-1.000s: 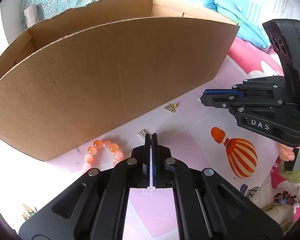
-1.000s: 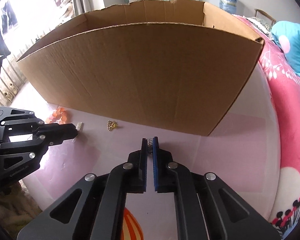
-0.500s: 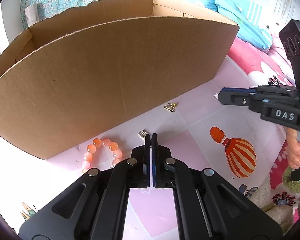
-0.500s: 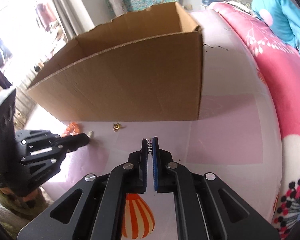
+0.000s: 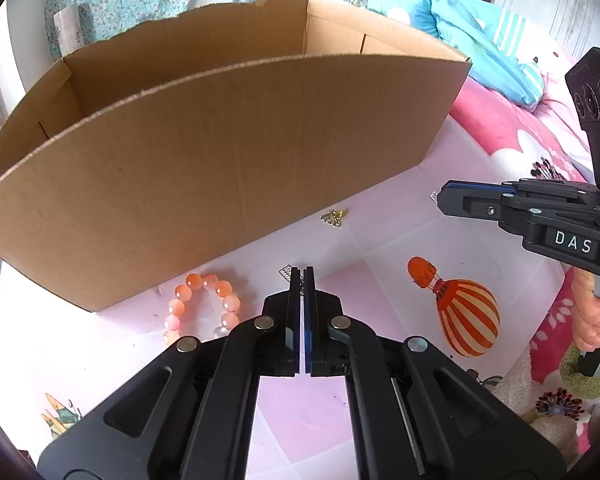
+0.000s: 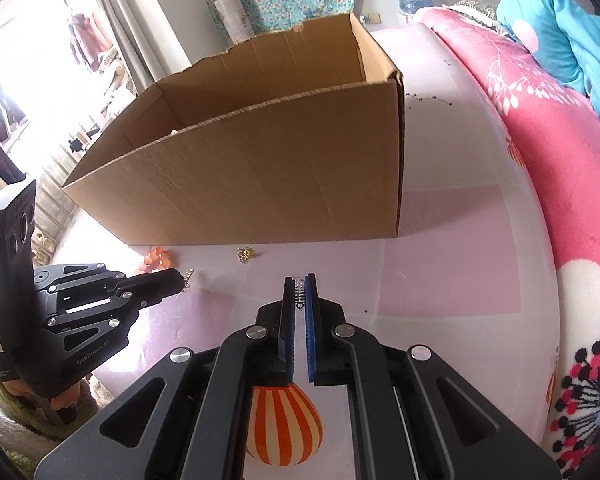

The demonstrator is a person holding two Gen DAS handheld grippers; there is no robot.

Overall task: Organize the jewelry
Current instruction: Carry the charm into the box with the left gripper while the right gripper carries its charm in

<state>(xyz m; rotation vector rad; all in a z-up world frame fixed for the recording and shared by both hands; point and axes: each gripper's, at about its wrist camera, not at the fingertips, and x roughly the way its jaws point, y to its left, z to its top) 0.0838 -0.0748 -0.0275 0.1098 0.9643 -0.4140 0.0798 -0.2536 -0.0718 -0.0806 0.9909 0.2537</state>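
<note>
The left wrist view looks low along its own black fingers, close to the long side of the big brown cardboard box [image 5: 220,168]. The right wrist view faces the same box [image 6: 268,168] from further right. Both share the small gold trinket [image 5: 333,217] [image 6: 245,254]

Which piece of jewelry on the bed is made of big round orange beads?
The bead bracelet, lying by the cardboard box beside the left tongs. The small gold piece and the sparkly silver pieces are tiny, with no beads.

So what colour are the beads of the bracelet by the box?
Orange to pale peach; the bracelet shows best in the left wrist view.
</note>
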